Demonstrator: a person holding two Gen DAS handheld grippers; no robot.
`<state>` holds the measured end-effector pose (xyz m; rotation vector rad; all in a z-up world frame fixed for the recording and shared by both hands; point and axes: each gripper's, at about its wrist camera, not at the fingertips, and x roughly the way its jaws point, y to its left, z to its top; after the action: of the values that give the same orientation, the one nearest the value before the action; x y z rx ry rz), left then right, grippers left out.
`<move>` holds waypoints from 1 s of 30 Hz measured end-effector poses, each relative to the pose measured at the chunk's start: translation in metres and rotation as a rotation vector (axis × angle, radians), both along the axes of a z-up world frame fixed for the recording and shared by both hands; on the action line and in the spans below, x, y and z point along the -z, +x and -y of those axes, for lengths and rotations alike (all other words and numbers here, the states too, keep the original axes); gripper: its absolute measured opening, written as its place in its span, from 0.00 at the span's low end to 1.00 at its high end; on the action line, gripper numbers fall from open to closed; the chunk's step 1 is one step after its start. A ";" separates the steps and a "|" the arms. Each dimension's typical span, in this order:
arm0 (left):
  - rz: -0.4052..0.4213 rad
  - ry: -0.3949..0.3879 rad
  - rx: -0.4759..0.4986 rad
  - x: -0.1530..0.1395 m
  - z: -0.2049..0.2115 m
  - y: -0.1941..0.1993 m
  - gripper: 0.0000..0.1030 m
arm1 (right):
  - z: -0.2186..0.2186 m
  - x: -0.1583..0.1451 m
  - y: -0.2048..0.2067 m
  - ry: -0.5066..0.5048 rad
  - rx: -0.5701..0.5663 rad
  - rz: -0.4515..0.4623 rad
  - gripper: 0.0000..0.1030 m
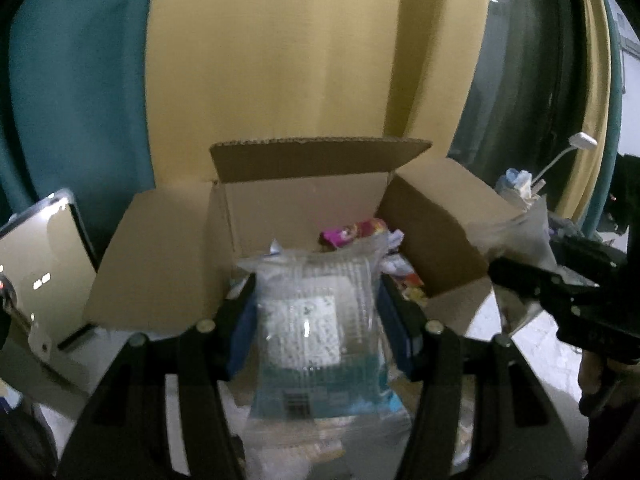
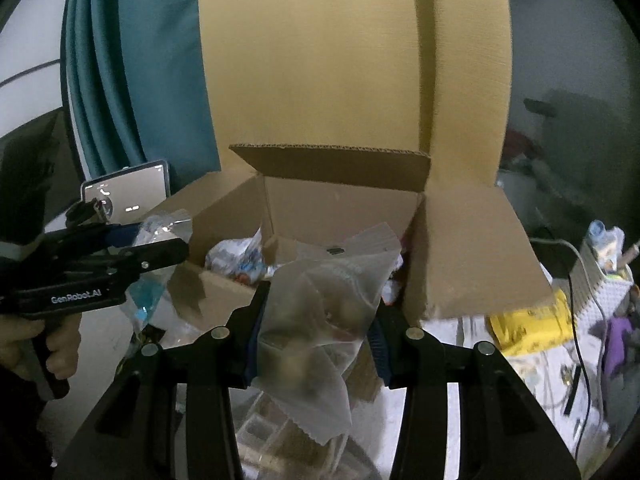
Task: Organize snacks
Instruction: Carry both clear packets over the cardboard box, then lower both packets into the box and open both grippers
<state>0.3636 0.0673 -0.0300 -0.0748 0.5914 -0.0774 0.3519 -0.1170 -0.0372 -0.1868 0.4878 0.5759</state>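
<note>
An open cardboard box (image 1: pixel 280 208) (image 2: pixel 344 204) stands ahead with its flaps spread. Inside lie several wrapped snacks, among them a pink packet (image 1: pixel 352 232) and a white-blue packet (image 2: pixel 236 258). My left gripper (image 1: pixel 316 308) is shut on a clear snack bag with a white label and blue base (image 1: pixel 316 332), held upright just before the box. My right gripper (image 2: pixel 318 328) is shut on a frosted translucent snack pouch (image 2: pixel 324 312), also in front of the box. Each gripper shows in the other's view: the right gripper (image 1: pixel 520 280) with its pouch, the left gripper (image 2: pixel 160 254) held by a hand (image 2: pixel 24 344).
A tablet (image 1: pixel 44 264) (image 2: pixel 128 188) leans at the left of the box. Teal and yellow curtains (image 1: pixel 280 60) hang behind. At the right are a yellow packet (image 2: pixel 532 324), a white holder with odds and ends (image 2: pixel 604 280), cables and a white lamp (image 1: pixel 580 144). Clear compartment trays (image 2: pixel 272 432) lie below.
</note>
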 end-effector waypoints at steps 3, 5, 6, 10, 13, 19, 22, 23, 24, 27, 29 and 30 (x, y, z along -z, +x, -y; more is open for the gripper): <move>0.000 -0.008 -0.006 -0.001 -0.005 0.016 0.56 | -0.005 -0.002 0.011 -0.004 -0.012 0.005 0.45; -0.003 -0.016 -0.016 -0.001 -0.008 0.026 0.56 | -0.008 -0.004 0.018 -0.005 -0.018 0.011 0.45; -0.003 -0.019 -0.020 -0.001 -0.010 0.030 0.56 | -0.009 -0.005 0.021 -0.005 -0.021 0.014 0.45; -0.003 -0.010 -0.029 -0.001 -0.010 0.046 0.56 | -0.012 -0.009 0.036 0.006 -0.022 0.027 0.45; -0.003 -0.003 -0.029 0.000 -0.009 0.057 0.57 | -0.013 -0.010 0.047 0.009 -0.017 0.030 0.45; -0.023 -0.025 -0.013 0.005 -0.003 0.084 0.58 | -0.010 -0.007 0.072 0.013 0.015 0.012 0.45; -0.034 -0.033 -0.013 0.007 0.000 0.095 0.63 | -0.008 -0.003 0.087 0.019 0.042 -0.006 0.45; -0.031 -0.039 -0.009 0.007 0.001 0.098 0.71 | -0.006 -0.001 0.091 0.021 0.050 -0.015 0.45; -0.027 -0.041 -0.008 0.006 0.001 0.099 0.74 | -0.005 0.000 0.093 0.023 0.052 -0.022 0.45; -0.013 -0.053 -0.012 0.002 0.000 0.098 0.80 | -0.005 0.005 0.101 0.010 0.063 -0.041 0.49; -0.006 -0.056 -0.016 0.000 -0.001 0.095 0.80 | -0.004 0.007 0.101 0.004 0.077 -0.041 0.64; -0.003 -0.055 -0.019 -0.001 -0.002 0.092 0.80 | -0.004 0.007 0.101 0.005 0.078 -0.041 0.72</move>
<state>0.4561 0.0692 -0.0291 -0.1334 0.5911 -0.0753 0.4528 -0.1131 -0.0444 -0.1508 0.5310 0.5051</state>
